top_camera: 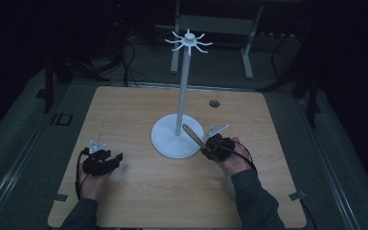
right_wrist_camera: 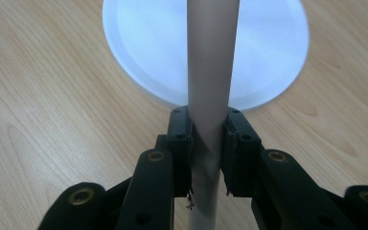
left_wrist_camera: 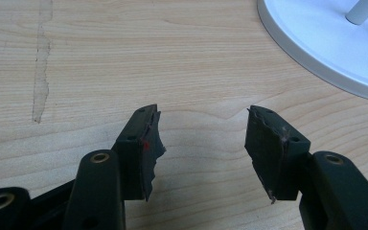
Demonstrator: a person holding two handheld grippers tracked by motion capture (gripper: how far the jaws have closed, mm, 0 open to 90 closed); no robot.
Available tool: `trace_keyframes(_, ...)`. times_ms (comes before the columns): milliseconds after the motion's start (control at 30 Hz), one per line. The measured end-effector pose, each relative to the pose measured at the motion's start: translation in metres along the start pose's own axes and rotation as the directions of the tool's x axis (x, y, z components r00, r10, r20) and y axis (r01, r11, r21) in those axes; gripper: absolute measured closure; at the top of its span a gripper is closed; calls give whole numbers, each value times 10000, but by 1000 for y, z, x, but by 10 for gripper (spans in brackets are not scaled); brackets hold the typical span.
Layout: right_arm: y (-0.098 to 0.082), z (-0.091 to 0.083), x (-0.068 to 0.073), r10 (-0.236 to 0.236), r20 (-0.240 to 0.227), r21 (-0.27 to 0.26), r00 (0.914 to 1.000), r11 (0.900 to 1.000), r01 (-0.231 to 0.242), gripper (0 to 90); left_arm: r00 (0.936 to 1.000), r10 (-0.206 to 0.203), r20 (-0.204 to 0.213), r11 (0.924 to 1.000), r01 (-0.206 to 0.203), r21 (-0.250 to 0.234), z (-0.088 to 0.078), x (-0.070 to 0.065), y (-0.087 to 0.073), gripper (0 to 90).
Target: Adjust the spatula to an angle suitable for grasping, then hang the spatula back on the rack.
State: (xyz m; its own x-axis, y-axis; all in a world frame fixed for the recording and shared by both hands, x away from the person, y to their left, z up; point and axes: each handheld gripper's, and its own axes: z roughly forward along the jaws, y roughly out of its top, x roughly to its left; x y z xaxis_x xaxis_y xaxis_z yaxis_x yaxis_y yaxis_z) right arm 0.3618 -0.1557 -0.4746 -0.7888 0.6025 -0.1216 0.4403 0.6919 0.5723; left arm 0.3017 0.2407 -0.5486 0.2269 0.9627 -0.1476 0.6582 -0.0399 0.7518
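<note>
A slender handled utensil point(top_camera: 192, 135) is held clenched between the jaws of the right gripper point(top_camera: 206, 148), and since the white stand point(top_camera: 178, 141) carries a crown of curved hooks point(top_camera: 189, 42) at the top of its pole, the step in hand is judged to be the hanging of this utensil on one of those hooks. To do it well, the grip should be kept firm on the handle so that no slipping or swinging is allowed while the piece is raised, and the free end should be lifted clear of the pole before being brought level with the hooks; whether the handle has a hole or loop cannot be told, so the end should be checked before a hook is chosen. The stand is light-looking and tall, so a knock against the pole is to be avoided, lest it be tipped. In the right gripper view the pale handle point(right_wrist_camera: 212, 72) is seen pinched on both sides by the pads, running forward over the stand's round base point(right_wrist_camera: 139, 52). In the high view the utensil slants from the gripper up over the base's right edge, near the foot of the pole. The left gripper point(top_camera: 106, 160) is seen released, its jaws spread wide with nothing between them, resting on the wooden table point(top_camera: 139, 191) to the left of the stand's base, apart from it.
</note>
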Motion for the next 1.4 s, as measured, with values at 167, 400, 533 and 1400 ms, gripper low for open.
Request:
trace_keyframes(167, -4, -8, -4, 259, 69, -434, 9996, 9987, -256, 756, 10000, -14, -10, 10000, 14, -13, 0, 0, 0, 462)
trace_keyframes(400, -7, -20, -7, 412, 231, -828, 9989, 9958, -392, 756, 10000, 17, -15, 10000, -17, 5, 1, -1, 0, 461)
trace_keyframes(533, -9, -27, -9, 530, 367, -1195, 9979, 9917, -483, 756, 10000, 0, -20, 10000, -1, -11, 0, -1, 0, 461)
trace_keyframes(1400, 12, -68, -9, 840, 924, -3761, 9922, 9255, -434, 756, 10000, -17, -37, 10000, 17, -36, 0, -1, 0, 461)
